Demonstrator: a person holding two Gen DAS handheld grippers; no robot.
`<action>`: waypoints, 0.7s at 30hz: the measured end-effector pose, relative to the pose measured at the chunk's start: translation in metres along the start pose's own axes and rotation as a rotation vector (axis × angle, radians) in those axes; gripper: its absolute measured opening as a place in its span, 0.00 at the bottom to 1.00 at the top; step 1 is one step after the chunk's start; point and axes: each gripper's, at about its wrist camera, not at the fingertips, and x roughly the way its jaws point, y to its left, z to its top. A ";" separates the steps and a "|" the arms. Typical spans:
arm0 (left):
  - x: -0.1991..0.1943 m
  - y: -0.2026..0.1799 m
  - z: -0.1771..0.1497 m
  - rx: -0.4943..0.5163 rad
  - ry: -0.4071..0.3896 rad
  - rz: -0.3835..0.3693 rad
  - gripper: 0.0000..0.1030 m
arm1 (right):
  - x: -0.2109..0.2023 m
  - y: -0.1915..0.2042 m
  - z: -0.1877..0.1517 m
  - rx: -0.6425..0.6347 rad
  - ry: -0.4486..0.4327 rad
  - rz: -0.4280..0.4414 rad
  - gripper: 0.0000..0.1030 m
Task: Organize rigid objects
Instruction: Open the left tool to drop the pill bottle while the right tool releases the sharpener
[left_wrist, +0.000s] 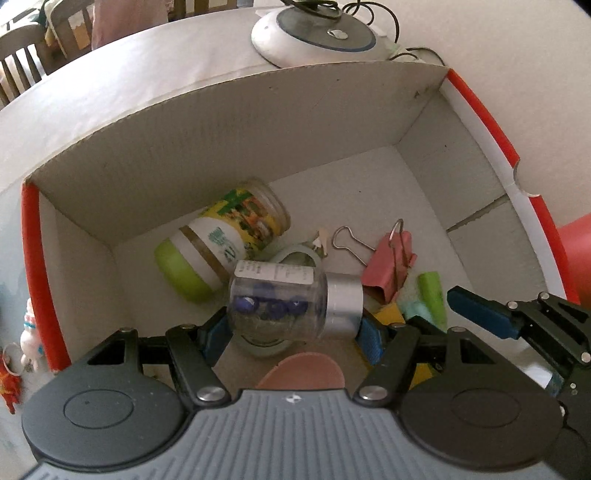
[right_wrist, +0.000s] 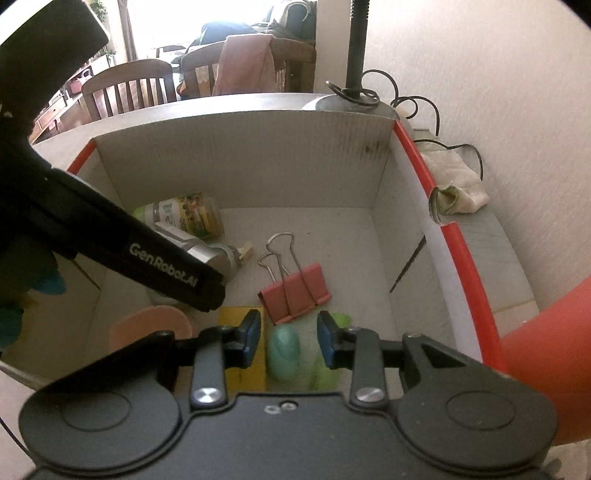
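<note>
My left gripper (left_wrist: 291, 332) is shut on a clear jar (left_wrist: 280, 299) with blue beads and a silver cap, held sideways just above the floor of a white cardboard box (left_wrist: 229, 122). In the box lie a green-lidded jar (left_wrist: 221, 243), a pink binder clip (left_wrist: 388, 266), a tape roll, a pink flat piece (left_wrist: 303, 373) and a yellow card. My right gripper (right_wrist: 288, 336) is open and empty over a pale green object (right_wrist: 284, 350) in the box. The binder clip (right_wrist: 295, 288) lies just beyond its fingertips. The left gripper's body (right_wrist: 147, 254) crosses the right wrist view.
The box has red rims (right_wrist: 458, 254) and stands on a pale table. A lamp base (left_wrist: 314, 33) with cables sits behind the box. A cloth (right_wrist: 458, 184) lies right of it. Wooden chairs (right_wrist: 129, 88) stand beyond the table. Small toys (left_wrist: 22, 339) lie left of the box.
</note>
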 end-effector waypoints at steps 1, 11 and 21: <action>0.000 0.000 0.000 0.001 -0.001 0.000 0.68 | -0.001 0.000 0.000 0.002 -0.001 0.001 0.33; -0.011 0.001 -0.007 0.049 -0.042 0.022 0.68 | -0.014 0.004 -0.002 0.022 -0.012 -0.003 0.43; -0.054 0.003 -0.022 0.086 -0.138 -0.029 0.68 | -0.042 0.011 -0.003 0.058 -0.051 -0.017 0.50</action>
